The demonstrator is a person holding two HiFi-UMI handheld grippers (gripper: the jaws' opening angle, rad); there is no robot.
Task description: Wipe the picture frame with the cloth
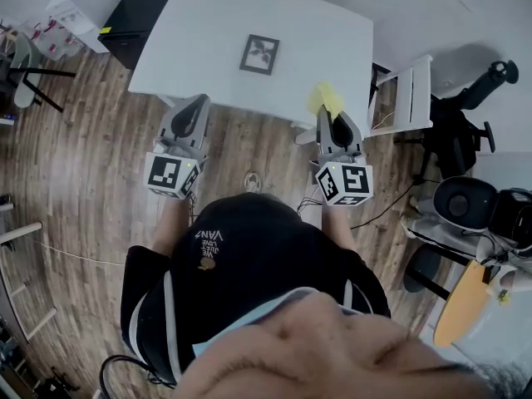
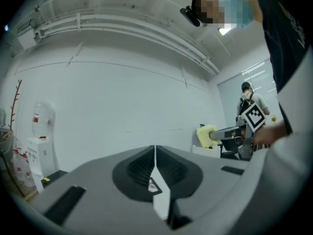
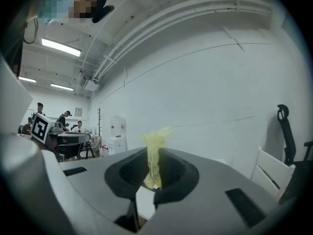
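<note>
A dark picture frame (image 1: 259, 54) with a leaf print lies flat near the middle of the white table (image 1: 208, 48). My right gripper (image 1: 330, 113) is held over the table's near right edge, shut on a yellow cloth (image 1: 326, 99) that sticks up between its jaws; the cloth (image 3: 154, 155) shows pinched in the right gripper view. My left gripper (image 1: 196, 106) hovers at the table's near left edge, jaws pressed together with nothing between them (image 2: 154, 153). Both grippers are short of the frame. From the left gripper view, the right gripper and its cloth (image 2: 207, 135) appear off to the right.
A white chair (image 1: 407, 94) stands right of the table, with a black office chair (image 1: 465, 115) beyond it. A black cabinet (image 1: 133, 23) sits at the table's far left. Wooden floor (image 1: 83, 181) lies under me. People sit at a desk (image 3: 68, 138) in the distance.
</note>
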